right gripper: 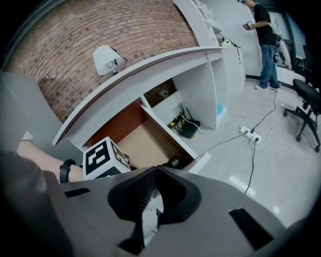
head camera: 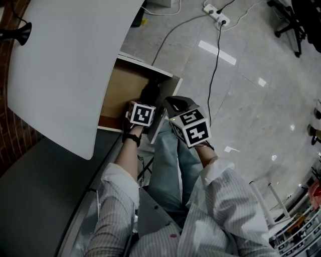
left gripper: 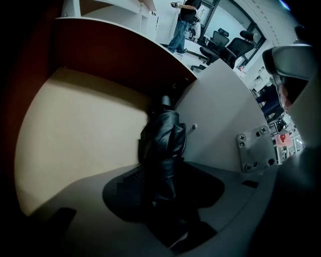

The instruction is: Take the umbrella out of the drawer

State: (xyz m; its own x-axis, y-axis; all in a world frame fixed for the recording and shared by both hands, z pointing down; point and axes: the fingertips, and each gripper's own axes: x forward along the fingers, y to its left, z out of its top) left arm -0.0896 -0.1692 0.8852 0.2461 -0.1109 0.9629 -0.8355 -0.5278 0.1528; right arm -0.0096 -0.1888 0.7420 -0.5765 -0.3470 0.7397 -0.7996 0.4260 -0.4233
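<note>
The black folded umbrella [left gripper: 163, 138] stands on end in the right corner of the open wooden drawer [left gripper: 80, 130]. My left gripper [left gripper: 163, 173] points steeply down into the drawer. The umbrella fills the space between its pads, with no gap showing on either side. In the head view the left gripper [head camera: 146, 103] is over the drawer [head camera: 123, 88], just below the umbrella [head camera: 149, 93]. My right gripper [head camera: 173, 104] hovers outside the drawer's front corner. Its jaws [right gripper: 155, 171] meet at the tips with nothing between them. From there the umbrella's end [right gripper: 173, 161] shows.
A white desk top [head camera: 65, 60] overhangs the drawer. A power strip [head camera: 216, 14] with cables lies on the tiled floor. An office chair [head camera: 296, 25] stands at the far right. A person [right gripper: 263, 40] stands in the background. A black box [right gripper: 188, 129] sits under the desk.
</note>
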